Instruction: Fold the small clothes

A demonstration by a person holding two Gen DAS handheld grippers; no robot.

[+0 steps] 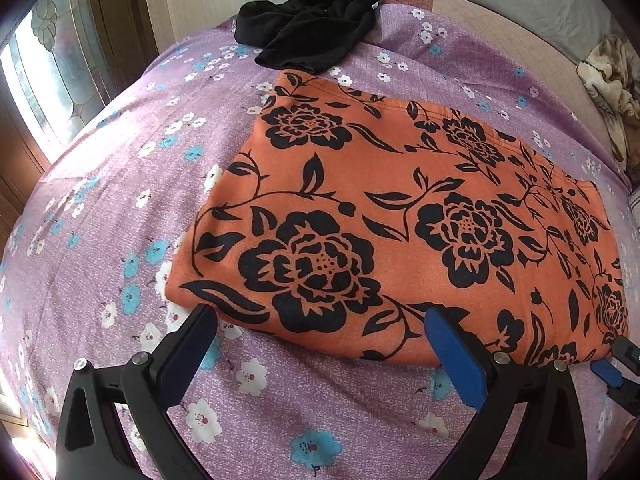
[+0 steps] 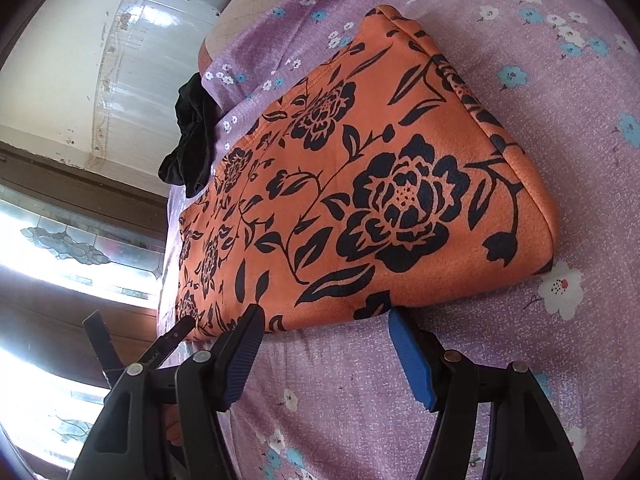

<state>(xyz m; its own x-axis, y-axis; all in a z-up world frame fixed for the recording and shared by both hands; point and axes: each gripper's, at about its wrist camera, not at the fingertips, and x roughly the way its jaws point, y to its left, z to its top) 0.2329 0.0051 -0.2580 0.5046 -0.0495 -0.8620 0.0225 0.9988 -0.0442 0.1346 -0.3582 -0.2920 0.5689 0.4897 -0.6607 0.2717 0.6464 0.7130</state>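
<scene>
From the left wrist camera, the orange floral garment (image 1: 400,216) lies folded into a broad flat rectangle on the purple flowered bedsheet (image 1: 120,184). The left gripper (image 1: 320,332) is spread wide with nothing between its fingers, both tips at the near edge of the cloth, one by its near-left corner. A crumpled black garment (image 1: 308,24) waits unfolded beyond the orange one, touching or just short of its far edge. At the lower right edge a blue-tipped finger of the right gripper (image 1: 608,372) peeps in beside the near-right corner.

From the right wrist camera, the orange garment (image 2: 360,184) shows rounded, padded edges where layers are doubled over. The right gripper (image 2: 324,324) is likewise released, its fingers straddling the near edge; whether they actually touch the cloth is hard to tell. The black garment (image 2: 192,148) sits at the far end, and the sheet (image 2: 560,80) runs underneath.

The fabric looks soft, light and limp, probably a knit, so it will sag and slide layer over layer. Pinching both near corners through all layers should carry the next fold evenly.
</scene>
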